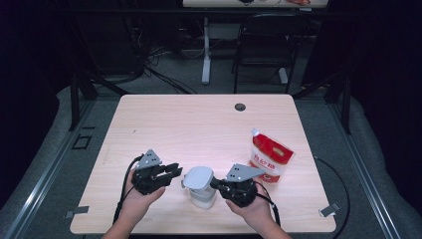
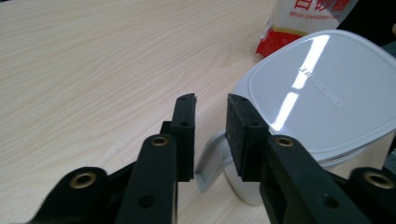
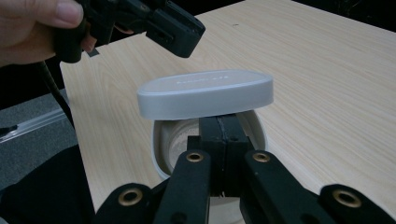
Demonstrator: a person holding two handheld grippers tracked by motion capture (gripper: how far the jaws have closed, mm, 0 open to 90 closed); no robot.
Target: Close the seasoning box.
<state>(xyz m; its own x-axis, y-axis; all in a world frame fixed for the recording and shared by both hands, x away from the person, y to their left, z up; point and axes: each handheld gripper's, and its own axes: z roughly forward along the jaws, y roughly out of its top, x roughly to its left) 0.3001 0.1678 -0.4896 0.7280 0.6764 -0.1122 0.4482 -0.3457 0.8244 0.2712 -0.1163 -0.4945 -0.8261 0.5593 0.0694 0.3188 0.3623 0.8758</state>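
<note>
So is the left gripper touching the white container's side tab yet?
Apart. The left gripper view shows the left gripper open, its pads either side of the grey tab on the white container, with gaps visible.

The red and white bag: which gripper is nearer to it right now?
Right. The right gripper sits just beside the red and white bag, at the container. The left gripper is on the container's far side, away from the bag.
</note>
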